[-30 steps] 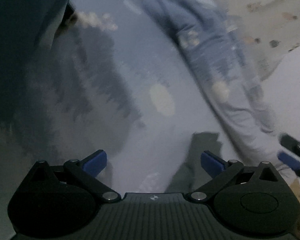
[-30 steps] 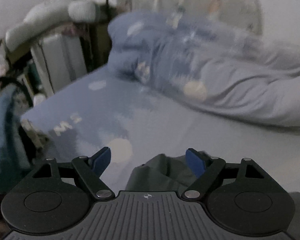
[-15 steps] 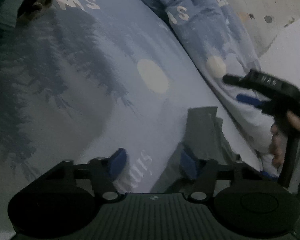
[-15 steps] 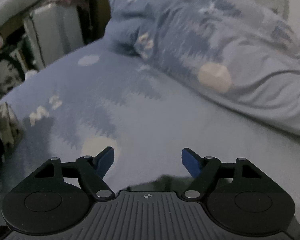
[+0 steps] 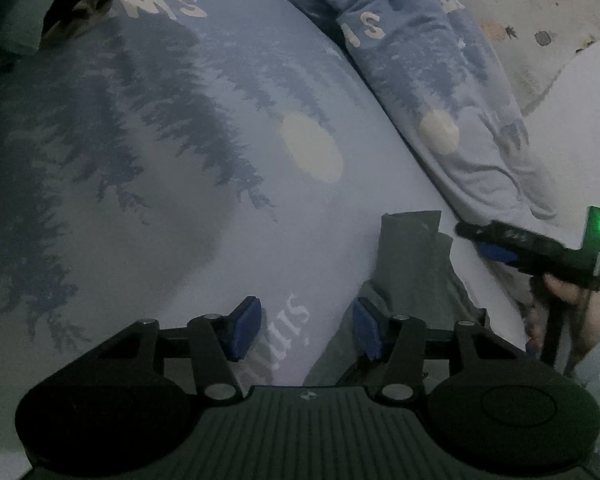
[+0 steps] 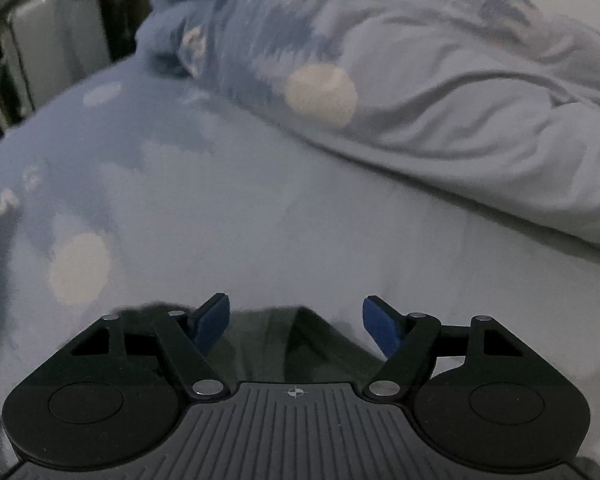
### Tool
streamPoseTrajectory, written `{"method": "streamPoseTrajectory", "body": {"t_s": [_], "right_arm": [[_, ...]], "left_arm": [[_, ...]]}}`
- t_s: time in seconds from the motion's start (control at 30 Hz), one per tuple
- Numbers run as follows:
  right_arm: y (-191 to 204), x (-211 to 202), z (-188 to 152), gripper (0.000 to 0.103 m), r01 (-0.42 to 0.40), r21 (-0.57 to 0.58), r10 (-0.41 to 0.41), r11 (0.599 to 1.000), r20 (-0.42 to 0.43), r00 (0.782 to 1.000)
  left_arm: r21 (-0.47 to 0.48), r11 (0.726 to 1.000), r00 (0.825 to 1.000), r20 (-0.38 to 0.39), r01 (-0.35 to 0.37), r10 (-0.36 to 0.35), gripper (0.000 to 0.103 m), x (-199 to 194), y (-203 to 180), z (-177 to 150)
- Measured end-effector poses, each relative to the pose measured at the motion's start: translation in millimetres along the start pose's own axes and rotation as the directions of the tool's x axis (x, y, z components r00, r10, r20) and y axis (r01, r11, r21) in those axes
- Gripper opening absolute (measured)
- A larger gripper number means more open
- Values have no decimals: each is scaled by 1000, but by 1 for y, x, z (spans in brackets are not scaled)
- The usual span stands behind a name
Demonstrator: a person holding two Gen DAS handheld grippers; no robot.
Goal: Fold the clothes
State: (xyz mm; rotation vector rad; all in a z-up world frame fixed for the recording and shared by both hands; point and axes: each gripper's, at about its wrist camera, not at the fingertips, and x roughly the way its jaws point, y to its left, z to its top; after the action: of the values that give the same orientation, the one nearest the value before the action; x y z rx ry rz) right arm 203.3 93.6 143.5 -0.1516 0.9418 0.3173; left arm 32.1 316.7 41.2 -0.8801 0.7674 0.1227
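Dark grey garment lies on the bed, near right. Since a second ago our left gripper has narrowed but holds nothing; right gripper hovers spread, empty. We judge regrasping underway.

A dark grey-green garment is laid flat on the bed, partly folded, with one narrow squared end stretched out and creases gathered nearer the cameras.

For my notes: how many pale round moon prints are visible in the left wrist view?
2: one moon print on the flat bedsheet, one on the bunched duvet. Folds may hide others.
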Motion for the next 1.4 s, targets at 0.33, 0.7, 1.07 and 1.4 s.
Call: {"method": "streamPoseTrajectory", "body": {"t_s": [0.33,0.7,1.07,1.4], "right_arm": [[9,31,-7,7,40,-102,-40,994,-2,999],[7,4,12,46,195,-1,-193,981,128,973],[149,-10,-7,43,-143,-470,168,871,12,986],[153,44,-14,46,-119,-439,73,891,-119,990]], "left_arm": [[-19,1000,1000,12,-11,11,58,3,-2,-2],[-56,998,999,44,-29,32,58,-2,2,0],[-105,994,998,54,-27,33,58,-8,11,1],[-120,993,999,41,-10,15,59,-7,15,5]]}}
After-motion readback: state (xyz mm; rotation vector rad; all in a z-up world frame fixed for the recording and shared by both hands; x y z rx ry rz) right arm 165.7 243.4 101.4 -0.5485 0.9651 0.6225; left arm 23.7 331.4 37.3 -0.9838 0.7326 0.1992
